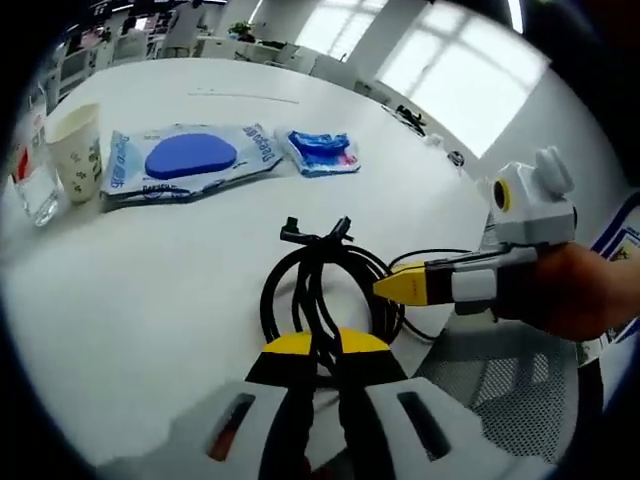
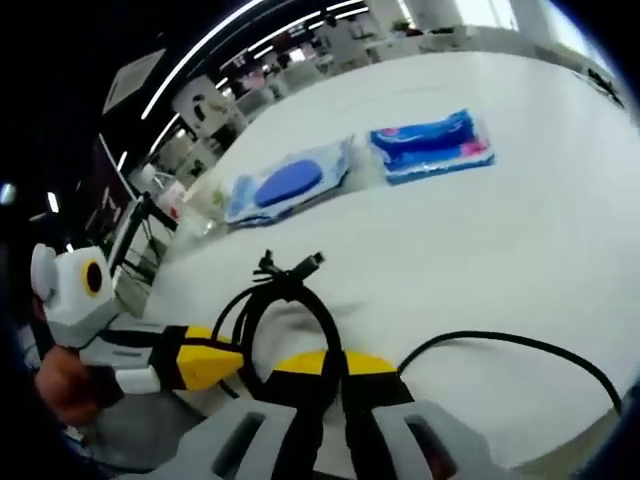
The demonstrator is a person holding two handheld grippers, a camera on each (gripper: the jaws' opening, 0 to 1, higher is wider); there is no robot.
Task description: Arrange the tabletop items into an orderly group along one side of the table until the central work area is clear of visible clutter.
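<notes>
Coiled black cable (image 1: 325, 275) gripped near the table's edge.
It is clamped by the left gripper (image 1: 318, 355) and right gripper (image 2: 335, 375); paper cup (image 1: 75, 150), glass (image 1: 32, 180) and packets (image 1: 185, 160) are grouped already.

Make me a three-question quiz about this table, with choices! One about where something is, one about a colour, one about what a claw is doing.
1. Where is the paper cup?
A. beside the glass
B. on the black cable
C. on the chair

2. What colour is the round thing inside the big clear packet?
A. red
B. blue
C. green

3. What is the left claw doing?
A. gripping the coiled cable
B. holding the cup
C. hanging open over a bare table

Answers: 1 A, they stand side by side. 2 B, it shows blue through the plastic. 3 A, its jaws close on the strands.
</notes>
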